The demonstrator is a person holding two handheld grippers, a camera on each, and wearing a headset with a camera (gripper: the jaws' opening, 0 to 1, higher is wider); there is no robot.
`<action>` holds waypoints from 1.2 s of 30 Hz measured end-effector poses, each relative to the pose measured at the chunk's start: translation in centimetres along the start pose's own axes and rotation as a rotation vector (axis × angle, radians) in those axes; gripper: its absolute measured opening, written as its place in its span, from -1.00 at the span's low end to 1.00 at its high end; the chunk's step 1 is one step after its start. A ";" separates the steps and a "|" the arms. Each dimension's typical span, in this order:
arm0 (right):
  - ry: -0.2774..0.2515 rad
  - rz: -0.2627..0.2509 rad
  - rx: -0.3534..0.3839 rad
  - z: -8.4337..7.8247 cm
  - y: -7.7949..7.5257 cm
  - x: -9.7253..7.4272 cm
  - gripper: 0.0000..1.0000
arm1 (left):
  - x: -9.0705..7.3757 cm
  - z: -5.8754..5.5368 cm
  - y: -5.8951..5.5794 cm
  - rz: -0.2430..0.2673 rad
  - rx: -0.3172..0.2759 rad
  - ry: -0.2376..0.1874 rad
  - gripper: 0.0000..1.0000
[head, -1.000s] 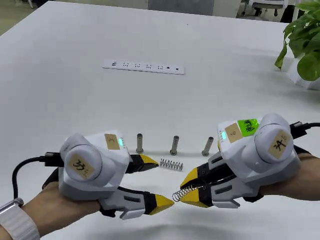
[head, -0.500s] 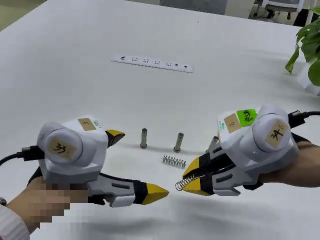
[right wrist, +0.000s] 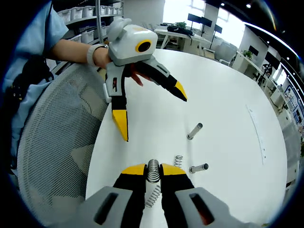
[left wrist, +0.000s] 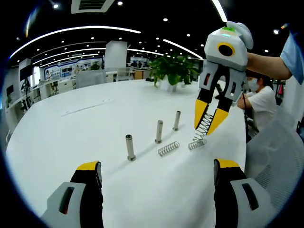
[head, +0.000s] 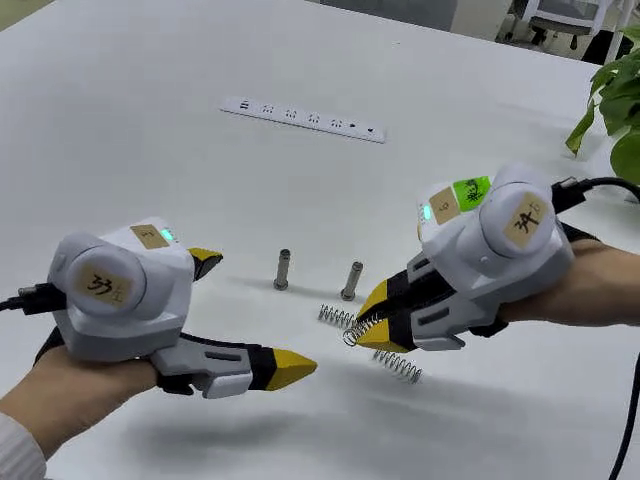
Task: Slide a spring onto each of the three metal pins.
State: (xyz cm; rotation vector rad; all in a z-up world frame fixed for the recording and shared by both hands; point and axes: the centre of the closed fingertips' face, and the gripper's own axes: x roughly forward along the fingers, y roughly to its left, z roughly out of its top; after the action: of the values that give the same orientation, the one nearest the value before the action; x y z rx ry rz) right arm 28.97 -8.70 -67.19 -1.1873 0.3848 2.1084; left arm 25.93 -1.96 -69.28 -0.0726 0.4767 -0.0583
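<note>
Two steel pins [head: 283, 270] [head: 351, 280] stand upright on the white table [head: 300, 190]; my right gripper hides the right-hand one here. The left gripper view shows all three pins [left wrist: 128, 147] [left wrist: 159, 131] [left wrist: 177, 120], all bare. My right gripper [head: 362, 325] is shut on a spring [head: 354, 331], held just above the table near the pins. In the right gripper view that spring [right wrist: 152, 171] sits between the yellow tips. Two loose springs [head: 335, 316] [head: 398, 365] lie on the table. My left gripper [head: 250, 313] hovers at the left, open and holding nothing.
A white power strip [head: 303, 118] lies farther back on the table. A potted plant [head: 610, 110] stands at the right edge. A person's mesh chair [right wrist: 57, 142] is beside the near edge of the table. A cable [head: 630, 420] trails from my right gripper.
My right gripper has carried its spring left, now covering the right-hand pin. My left gripper has drawn back to the left, jaws wider apart. A second loose spring shows below the right gripper.
</note>
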 end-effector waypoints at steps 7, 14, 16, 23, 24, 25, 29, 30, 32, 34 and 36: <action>0.044 0.006 -0.071 1.3 -2.0 0.5 -0.76 | 0.3 0.0 -0.4 -0.015 0.042 0.009 1.00; 0.096 0.004 -0.157 2.7 -4.5 0.2 -0.76 | 0.3 -0.1 -0.6 -0.024 0.027 0.005 1.00; 0.115 0.004 -0.183 2.9 -5.1 0.2 -0.76 | 0.3 -0.2 -0.6 -0.024 0.029 0.009 1.00; 0.173 0.028 -0.257 4.0 -6.6 0.4 -0.76 | 0.4 -0.3 -0.6 -0.026 0.022 0.016 1.00; 0.185 0.033 -0.271 4.1 -6.9 0.6 -0.75 | 0.4 -0.5 -0.6 -0.027 0.021 0.019 1.00; 0.190 0.037 -0.278 4.2 -7.1 0.7 -0.75 | 0.4 -0.5 -0.6 -0.028 0.022 0.022 1.00; 0.205 0.058 -0.298 4.8 -7.7 1.4 -0.75 | 0.4 -0.5 -0.8 -0.033 0.026 0.025 1.00; 0.207 0.062 -0.302 5.1 -7.9 1.6 -0.75 | 0.4 -0.6 -0.8 -0.035 0.026 0.026 1.00; 0.212 0.071 -0.311 5.4 -8.2 2.0 -0.75 | 0.5 -0.7 -0.8 -0.037 0.029 0.030 1.00; 0.218 0.079 -0.324 5.6 -8.3 2.2 -0.75 | 0.6 -0.8 -0.9 -0.040 0.033 0.036 1.00; 0.232 0.095 -0.333 5.5 -8.4 2.5 -0.75 | 0.7 -1.0 -1.0 -0.044 0.031 0.040 1.00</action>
State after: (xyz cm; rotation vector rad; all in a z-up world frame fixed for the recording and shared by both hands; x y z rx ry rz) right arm 30.29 1.46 -65.69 -1.6440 0.1984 2.1789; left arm 26.02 -3.01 -70.39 -0.0515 0.5144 -0.1103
